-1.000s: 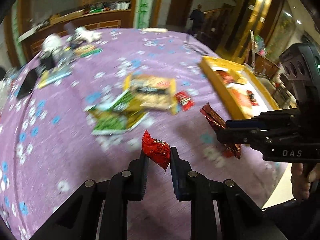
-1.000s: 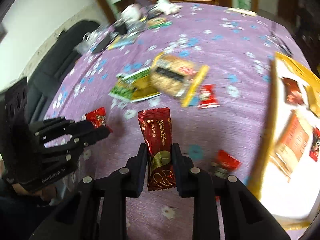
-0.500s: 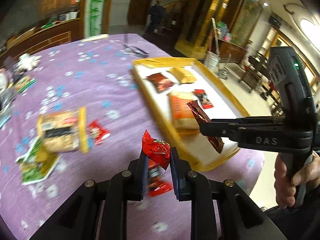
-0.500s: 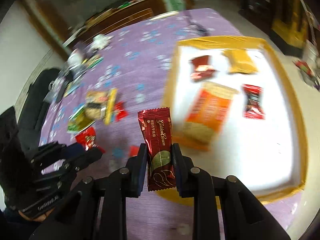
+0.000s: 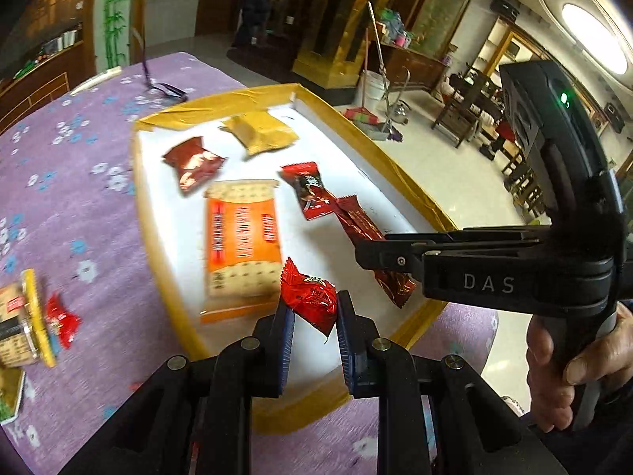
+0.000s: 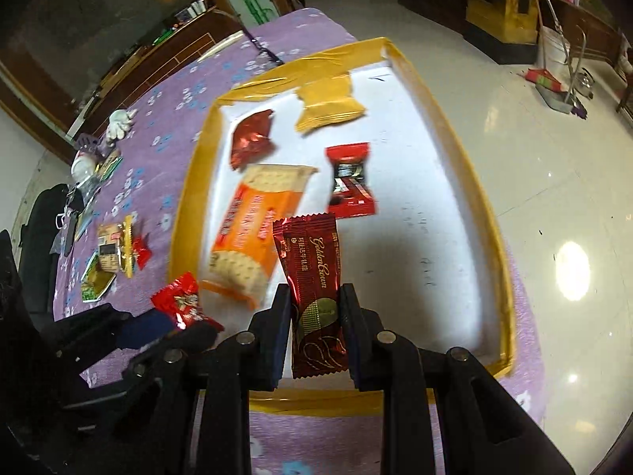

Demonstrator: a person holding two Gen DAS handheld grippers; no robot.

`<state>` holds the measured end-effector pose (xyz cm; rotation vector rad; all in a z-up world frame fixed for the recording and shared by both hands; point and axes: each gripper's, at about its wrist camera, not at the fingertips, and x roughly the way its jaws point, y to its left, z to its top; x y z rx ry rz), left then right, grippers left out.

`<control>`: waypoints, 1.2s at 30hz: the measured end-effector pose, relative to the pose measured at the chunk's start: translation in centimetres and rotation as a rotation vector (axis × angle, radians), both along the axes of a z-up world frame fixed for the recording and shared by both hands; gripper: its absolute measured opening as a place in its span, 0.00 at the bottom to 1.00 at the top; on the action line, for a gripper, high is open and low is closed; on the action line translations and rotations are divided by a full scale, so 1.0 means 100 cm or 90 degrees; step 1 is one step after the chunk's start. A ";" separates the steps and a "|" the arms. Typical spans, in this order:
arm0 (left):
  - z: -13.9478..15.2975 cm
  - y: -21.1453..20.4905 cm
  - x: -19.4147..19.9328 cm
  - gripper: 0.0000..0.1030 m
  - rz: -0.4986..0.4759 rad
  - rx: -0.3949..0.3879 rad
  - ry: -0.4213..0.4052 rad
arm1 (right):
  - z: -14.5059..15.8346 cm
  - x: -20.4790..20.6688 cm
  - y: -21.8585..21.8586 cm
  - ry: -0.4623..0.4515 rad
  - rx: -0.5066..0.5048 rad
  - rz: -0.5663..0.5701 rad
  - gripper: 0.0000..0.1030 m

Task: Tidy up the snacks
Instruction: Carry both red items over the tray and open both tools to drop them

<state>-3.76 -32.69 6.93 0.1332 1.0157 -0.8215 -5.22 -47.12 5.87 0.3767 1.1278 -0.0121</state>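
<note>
With the left gripper [image 5: 312, 318] clamped on a small red candy [image 5: 310, 299] and the right gripper [image 6: 314, 318] on a dark-red wafer bar [image 6: 314, 285], both just above the near end of the yellow-rimmed tray [image 6: 490, 245], lower each onto bare white floor ahead, clear of the orange cracker pack [image 6: 253, 237], before letting go.

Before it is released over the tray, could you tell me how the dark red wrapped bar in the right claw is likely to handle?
The dark red bar stands straight above the right claw, so it is probably fairly stiff. Its glossy foil may be slippery. It looks light.
</note>
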 end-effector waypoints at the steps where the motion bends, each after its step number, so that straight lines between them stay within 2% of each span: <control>1: -0.002 -0.005 0.001 0.20 -0.003 0.003 0.002 | -0.001 0.000 -0.004 0.002 0.001 -0.002 0.23; 11: -0.023 -0.022 0.006 0.20 0.001 0.041 0.033 | -0.020 0.009 -0.017 0.042 0.008 0.020 0.23; 14: -0.026 -0.026 0.003 0.20 -0.008 0.061 0.030 | -0.022 0.011 -0.016 0.046 0.008 0.029 0.23; 20: -0.028 -0.030 0.000 0.21 -0.020 0.069 0.030 | -0.019 0.012 -0.015 0.039 -0.002 0.029 0.26; 21: -0.028 -0.030 0.001 0.22 -0.021 0.070 0.031 | -0.018 0.012 -0.016 0.038 -0.002 0.028 0.27; 23: -0.029 -0.029 0.002 0.34 -0.023 0.071 0.036 | -0.017 0.012 -0.015 0.037 -0.004 0.024 0.31; 24: -0.027 -0.028 0.001 0.36 -0.024 0.068 0.034 | -0.016 0.012 -0.015 0.036 -0.004 0.021 0.34; 29: -0.014 -0.020 -0.004 0.46 -0.025 0.056 0.001 | -0.004 0.009 -0.012 0.000 -0.017 0.012 0.35; 36: 0.000 0.008 -0.006 0.49 0.010 0.044 -0.022 | 0.002 0.009 0.006 -0.017 -0.019 0.023 0.35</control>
